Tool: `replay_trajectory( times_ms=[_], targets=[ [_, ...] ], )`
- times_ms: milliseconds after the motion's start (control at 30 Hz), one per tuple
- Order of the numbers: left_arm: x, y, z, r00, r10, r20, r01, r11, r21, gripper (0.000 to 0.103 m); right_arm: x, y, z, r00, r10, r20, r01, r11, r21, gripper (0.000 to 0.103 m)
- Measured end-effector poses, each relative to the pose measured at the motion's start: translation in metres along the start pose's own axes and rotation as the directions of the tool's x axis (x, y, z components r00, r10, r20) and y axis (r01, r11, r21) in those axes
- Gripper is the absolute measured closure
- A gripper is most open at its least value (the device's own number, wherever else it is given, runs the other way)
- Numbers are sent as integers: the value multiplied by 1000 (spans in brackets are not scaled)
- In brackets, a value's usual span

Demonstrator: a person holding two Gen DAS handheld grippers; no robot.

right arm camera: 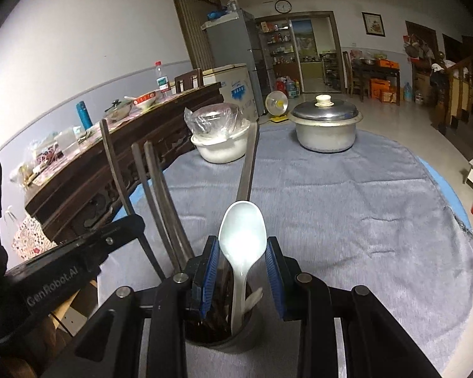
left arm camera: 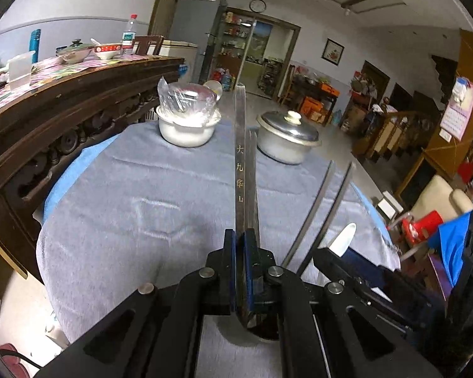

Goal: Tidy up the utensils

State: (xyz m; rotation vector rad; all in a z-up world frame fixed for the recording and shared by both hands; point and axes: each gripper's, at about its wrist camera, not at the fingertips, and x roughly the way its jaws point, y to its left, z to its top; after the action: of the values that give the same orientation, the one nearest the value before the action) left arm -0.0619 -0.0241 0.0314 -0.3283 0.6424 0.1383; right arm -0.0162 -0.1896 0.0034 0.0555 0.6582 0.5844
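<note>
Chopsticks are what I am seeing first in the left wrist view: my left gripper (left arm camera: 240,252) is clamping one dark engraved chopstick (left arm camera: 240,163), which is pointing out over the grey tablecloth (left arm camera: 126,195) between a wrapped white bowl (left arm camera: 187,119) and a lidded metal pot (left arm camera: 287,135). In the right wrist view, my right gripper (right arm camera: 242,258) is sitting released, its blue pads either side of a white ceramic spoon (right arm camera: 241,236) standing in the utensil cup (right arm camera: 233,340) among dark chopsticks.
</note>
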Motion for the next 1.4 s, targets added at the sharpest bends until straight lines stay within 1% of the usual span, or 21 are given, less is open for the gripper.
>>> replay_trajectory(
  times_ms=[167, 400, 733, 800, 833, 867, 900, 933, 967, 1000, 1067, 1133, 1167, 1233, 1267, 1300, 1400],
  targets=[
    [2, -2, -9, 1000, -5, -28, 5, 1000, 22, 98, 2, -1, -8, 1000, 5, -28, -5, 1000, -5, 70],
    [-1, -4, -15, 999, -7, -44, 8, 999, 38, 98, 5, 0, -16, 998, 21, -65, -22, 999, -25, 69],
    [-10, -5, -20, 998, -20, -56, 22, 999, 43, 98, -2, 2, -20, 997, 22, -70, -24, 999, -32, 69],
    [-14, -3, -20, 998, -24, -59, 27, 999, 34, 97, -5, 1, -20, 998, 16, -66, -18, 999, -32, 67],
    [-16, -2, -20, 998, -25, -56, 27, 999, 30, 95, -6, 0, -19, 998, 15, -64, -17, 999, -30, 66],
    [-19, 0, -20, 998, -22, -53, 23, 999, 26, 91, -7, -1, -19, 998, 13, -64, -15, 999, -29, 57],
    [-20, 1, -20, 998, -20, -52, 21, 999, 24, 88, -8, -1, -19, 998, 12, -61, -14, 999, -31, 44],
    [-23, 3, -19, 999, -19, -50, 20, 1000, 17, 81, -11, -1, -20, 999, 10, -51, -12, 999, -34, 41],
    [-25, 5, -19, 999, -19, -47, 19, 1000, 12, 75, -14, -2, -19, 999, 9, -44, -10, 999, -34, 41],
    [-28, 8, -18, 999, -17, -40, 17, 1000, 6, 72, -17, -2, -19, 999, 11, -38, -12, 1000, -29, 41],
    [-35, 13, -16, 1000, -10, -26, 10, 1000, -7, 64, -23, -5, -17, 1000, 6, -24, -6, 1000, -18, 40],
    [-44, 18, -14, 1000, -3, -10, 3, 1000, -14, 52, -31, -7, -15, 1000, -15, -9, 14, 1000, -13, 39],
    [-49, 20, -13, 1000, 6, -4, -6, 1000, -13, 41, -37, -9, -14, 1000, -24, 0, 24, 1000, -12, 36],
    [-54, 22, -12, 1000, 21, 4, -21, 1000, -2, 32, -45, -12, -12, 999, -43, 3, 43, 999, -21, 31],
    [-55, 23, -12, 1000, 31, 4, -31, 999, 8, 29, -49, -13, -12, 999, -45, -3, 45, 999, -29, 26],
    [-55, 23, -13, 999, 44, -5, -44, 999, 24, 28, -53, -13, -12, 999, -41, -14, 41, 998, -42, 22],
    [-50, 21, -16, 996, 86, -37, -84, 995, 55, 28, -62, -14, -14, 998, -45, -44, 41, 996, -74, 16]
  ],
)
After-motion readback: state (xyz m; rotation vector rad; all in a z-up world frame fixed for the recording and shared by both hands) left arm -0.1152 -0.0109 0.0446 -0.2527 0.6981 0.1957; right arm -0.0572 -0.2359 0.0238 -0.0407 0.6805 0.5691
